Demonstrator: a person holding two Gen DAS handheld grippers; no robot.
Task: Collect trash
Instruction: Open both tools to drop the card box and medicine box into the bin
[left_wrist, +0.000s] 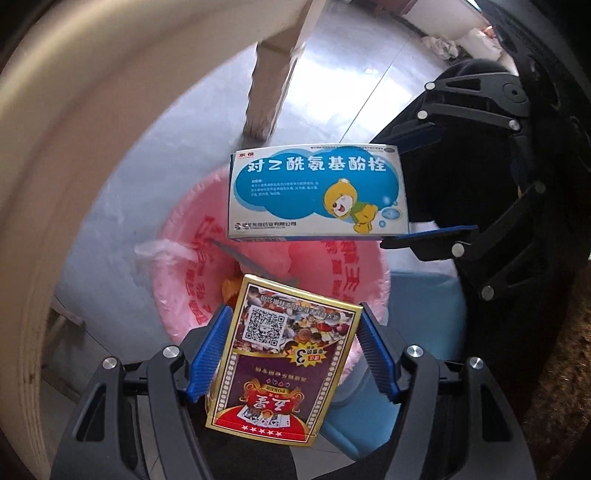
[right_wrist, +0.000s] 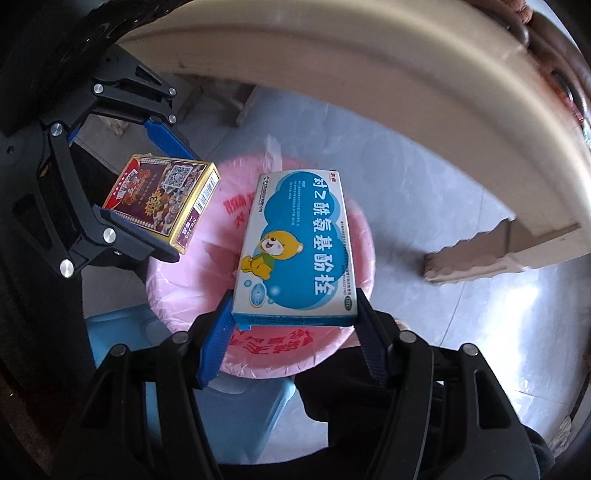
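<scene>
From the left wrist, the left hand-held gripper (left_wrist: 291, 350) clamps a playing-card box (left_wrist: 280, 365) over the pink-lined bin (left_wrist: 184, 258), its long axis running along the fingers toward the bin. From the right wrist, the right hand-held gripper (right_wrist: 293, 325) grips a blue medicine box (right_wrist: 299, 247) above the same bin (right_wrist: 184, 280), lengthwise along its fingers and pointing away from the camera.

Both wrist views above pink-lined bin (left_wrist: 207, 258)
</scene>
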